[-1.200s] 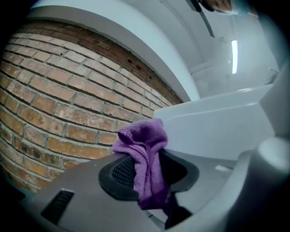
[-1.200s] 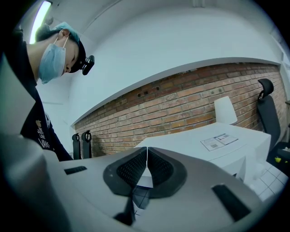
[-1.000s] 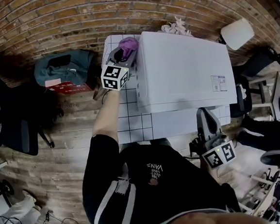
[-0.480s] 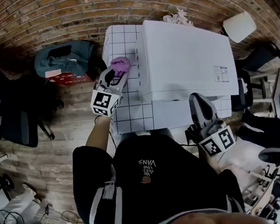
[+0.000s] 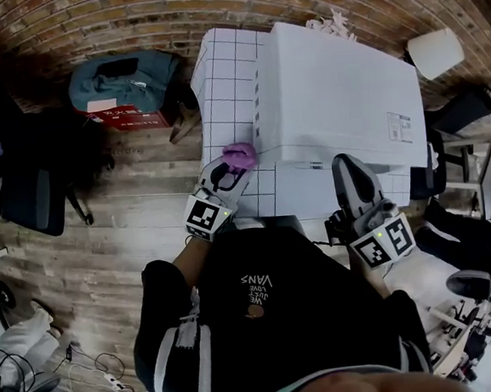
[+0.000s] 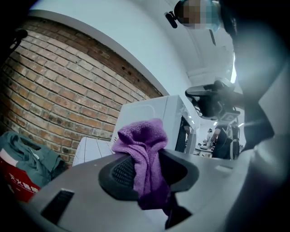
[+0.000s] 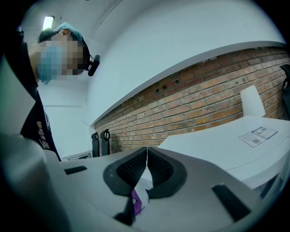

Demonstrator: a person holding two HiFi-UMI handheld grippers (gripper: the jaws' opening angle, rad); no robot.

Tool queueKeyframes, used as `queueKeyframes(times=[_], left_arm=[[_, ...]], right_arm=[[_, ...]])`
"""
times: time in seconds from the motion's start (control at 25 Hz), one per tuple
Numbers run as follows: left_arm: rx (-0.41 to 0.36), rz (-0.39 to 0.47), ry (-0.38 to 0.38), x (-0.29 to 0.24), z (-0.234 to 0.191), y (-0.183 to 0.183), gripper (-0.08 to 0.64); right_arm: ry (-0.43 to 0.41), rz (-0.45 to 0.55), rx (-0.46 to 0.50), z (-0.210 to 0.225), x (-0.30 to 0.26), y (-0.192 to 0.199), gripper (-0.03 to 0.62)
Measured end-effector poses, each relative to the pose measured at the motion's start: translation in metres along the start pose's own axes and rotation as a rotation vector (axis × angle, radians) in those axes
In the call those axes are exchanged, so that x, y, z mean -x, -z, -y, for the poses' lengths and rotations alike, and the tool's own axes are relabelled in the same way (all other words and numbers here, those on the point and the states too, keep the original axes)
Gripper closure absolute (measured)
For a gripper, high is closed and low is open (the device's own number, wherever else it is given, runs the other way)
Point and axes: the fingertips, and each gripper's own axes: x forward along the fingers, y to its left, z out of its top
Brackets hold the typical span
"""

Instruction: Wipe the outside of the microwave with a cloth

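Observation:
The white microwave (image 5: 339, 97) stands on a white gridded table (image 5: 222, 73) against the brick wall. My left gripper (image 5: 230, 168) is shut on a purple cloth (image 5: 242, 155), held at the microwave's front left corner, near its left side. In the left gripper view the purple cloth (image 6: 144, 156) bunches up between the jaws, with the microwave (image 6: 156, 120) just beyond. My right gripper (image 5: 351, 177) is shut with nothing in it and sits in front of the microwave's door on the right. In the right gripper view the microwave's top (image 7: 231, 140) lies to the right.
A teal bag (image 5: 124, 78) and a red box (image 5: 128, 120) lie on the wooden floor left of the table. A black chair (image 5: 32, 192) stands further left. A white lamp shade (image 5: 436, 53) is at the right, and a pale crumpled thing (image 5: 333, 25) lies behind the microwave.
My left gripper has drawn the purple cloth along the microwave's left side from its back end to the front corner. The right gripper has risen towards the microwave's front.

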Motion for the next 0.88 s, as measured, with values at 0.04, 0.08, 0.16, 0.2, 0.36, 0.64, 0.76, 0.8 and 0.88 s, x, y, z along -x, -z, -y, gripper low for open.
queueKeyframes(times=[0.04, 0.08, 0.16, 0.2, 0.36, 0.64, 0.76, 0.8, 0.88], left_arm=[[0.007, -0.01, 0.007, 0.0, 0.003, 0.005, 0.42], [0.014, -0.018, 0.013, -0.002, 0.006, 0.01, 0.42], [0.024, -0.026, 0.016, -0.007, 0.008, 0.015, 0.42], [0.03, -0.026, 0.016, -0.011, 0.007, 0.017, 0.42], [0.059, -0.014, -0.004, -0.028, -0.009, 0.017, 0.42], [0.046, -0.001, -0.042, -0.08, -0.067, 0.007, 0.42], [0.068, 0.017, -0.08, -0.107, -0.103, -0.002, 0.42], [0.069, 0.016, -0.088, -0.116, -0.112, -0.005, 0.42], [0.061, 0.005, -0.098, -0.134, -0.13, -0.01, 0.42]], right_arm=[[0.001, 0.001, 0.0, 0.001, 0.0, 0.0, 0.588], [0.005, 0.002, 0.0, 0.002, 0.001, 0.0, 0.589], [0.02, 0.003, 0.001, 0.006, 0.002, -0.002, 0.589], [0.03, 0.004, 0.001, 0.009, 0.004, -0.003, 0.588], [0.07, 0.012, 0.003, 0.019, 0.01, -0.007, 0.588], [0.138, 0.022, -0.007, 0.032, 0.023, -0.006, 0.589], [0.165, 0.025, -0.012, 0.037, 0.028, -0.005, 0.588], [0.174, 0.026, -0.013, 0.038, 0.03, -0.005, 0.588], [0.193, 0.027, -0.015, 0.041, 0.033, -0.006, 0.588]])
